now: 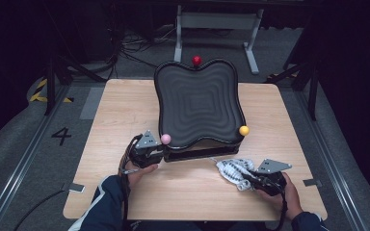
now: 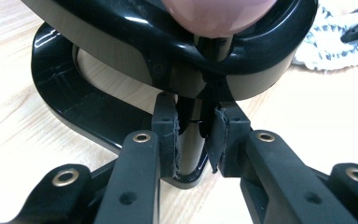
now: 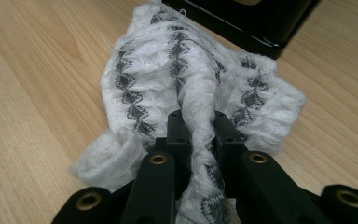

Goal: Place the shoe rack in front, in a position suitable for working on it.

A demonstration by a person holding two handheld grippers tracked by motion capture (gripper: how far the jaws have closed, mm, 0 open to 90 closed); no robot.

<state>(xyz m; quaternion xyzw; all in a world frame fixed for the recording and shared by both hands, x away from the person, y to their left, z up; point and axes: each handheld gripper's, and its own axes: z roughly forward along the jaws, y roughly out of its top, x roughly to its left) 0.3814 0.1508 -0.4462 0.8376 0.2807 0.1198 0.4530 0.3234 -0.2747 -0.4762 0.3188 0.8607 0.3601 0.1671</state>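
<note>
A black wavy-surfaced tray (image 1: 197, 103) stands tilted on a black base near the middle of the wooden table (image 1: 120, 115). It carries a red ball (image 1: 196, 60) at the far edge, a pink ball (image 1: 165, 139) at its near left corner and a yellow ball (image 1: 244, 130) at its near right corner. My left gripper (image 1: 154, 153) is shut on the thin black post (image 2: 190, 154) under the pink ball (image 2: 219, 16); both pads press on it. My right gripper (image 3: 200, 128) is shut on a bunched white cloth with a grey zigzag pattern (image 3: 168, 70), which lies on the table in front of the tray's base (image 3: 251, 23).
The cloth (image 1: 231, 171) sits near the table's front right, just right of the tray base's front edge (image 1: 197, 155). A white metal frame (image 1: 217, 21) stands on the floor behind the table. Bare wood lies to the left and right of the tray.
</note>
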